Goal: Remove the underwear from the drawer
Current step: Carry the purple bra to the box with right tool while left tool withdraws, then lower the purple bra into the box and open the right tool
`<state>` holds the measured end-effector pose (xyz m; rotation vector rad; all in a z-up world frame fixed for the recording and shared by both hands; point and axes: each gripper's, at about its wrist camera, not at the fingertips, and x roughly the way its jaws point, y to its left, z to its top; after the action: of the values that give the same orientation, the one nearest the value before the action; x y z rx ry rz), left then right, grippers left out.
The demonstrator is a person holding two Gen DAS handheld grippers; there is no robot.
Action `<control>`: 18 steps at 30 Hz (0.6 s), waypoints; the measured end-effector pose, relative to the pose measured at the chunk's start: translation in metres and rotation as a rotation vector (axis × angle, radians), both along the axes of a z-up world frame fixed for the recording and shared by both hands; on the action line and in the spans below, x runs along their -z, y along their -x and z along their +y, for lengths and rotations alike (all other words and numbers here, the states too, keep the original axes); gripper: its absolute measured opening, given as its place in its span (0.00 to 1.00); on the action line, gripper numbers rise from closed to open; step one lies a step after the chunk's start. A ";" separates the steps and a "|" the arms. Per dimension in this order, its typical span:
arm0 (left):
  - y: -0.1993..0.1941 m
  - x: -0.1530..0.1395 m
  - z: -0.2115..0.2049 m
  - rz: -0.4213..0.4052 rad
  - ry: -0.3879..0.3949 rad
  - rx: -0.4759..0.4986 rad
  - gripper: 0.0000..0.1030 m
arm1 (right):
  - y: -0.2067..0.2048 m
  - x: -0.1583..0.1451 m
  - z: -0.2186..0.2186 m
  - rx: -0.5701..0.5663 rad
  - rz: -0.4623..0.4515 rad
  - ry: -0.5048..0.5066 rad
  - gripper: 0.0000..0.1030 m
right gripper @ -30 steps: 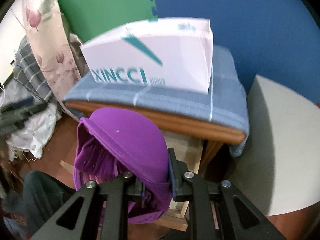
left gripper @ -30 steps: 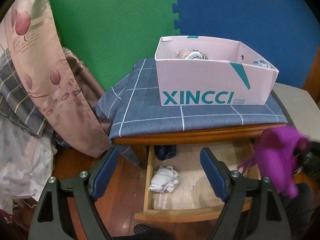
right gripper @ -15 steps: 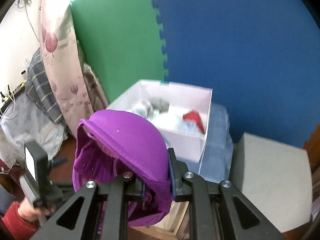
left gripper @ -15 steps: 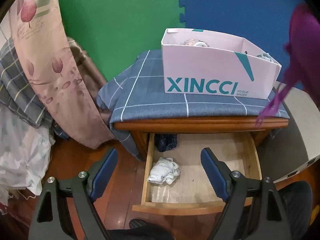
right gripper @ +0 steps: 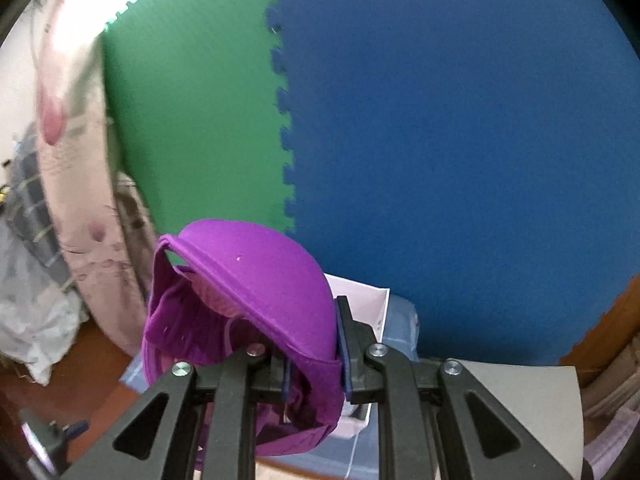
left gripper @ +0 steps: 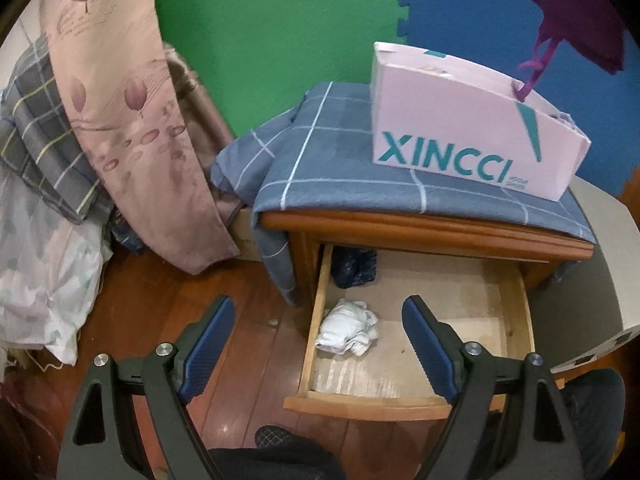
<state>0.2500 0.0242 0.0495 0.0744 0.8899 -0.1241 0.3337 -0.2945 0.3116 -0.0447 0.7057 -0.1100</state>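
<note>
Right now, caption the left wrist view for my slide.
Open left gripper above open drawer holding white bundle; purple bra over box.

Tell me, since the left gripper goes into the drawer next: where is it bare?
The drawer floor is free right of the white bundle, out to the right wall, and along the front. The left side is crowded: the dark bundle sits behind the white one.

box (left gripper: 460, 120) on nightstand (left gripper: 420, 228), drawer (left gripper: 360, 402) below
</note>
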 end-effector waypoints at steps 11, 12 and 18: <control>-0.013 0.032 0.019 0.050 -0.013 -0.033 0.81 | -0.107 0.122 -0.025 0.115 0.238 0.107 0.16; -0.013 0.034 0.020 0.055 -0.015 -0.035 0.81 | -0.109 0.131 -0.029 0.127 0.249 0.100 0.16; -0.016 0.056 0.022 0.100 -0.021 -0.035 0.81 | -0.120 0.159 -0.034 0.139 0.273 0.122 0.20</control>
<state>0.2664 0.0463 -0.0062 0.0732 0.9915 -0.0867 0.4538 -0.3283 0.1525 -0.1297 0.9744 -0.2837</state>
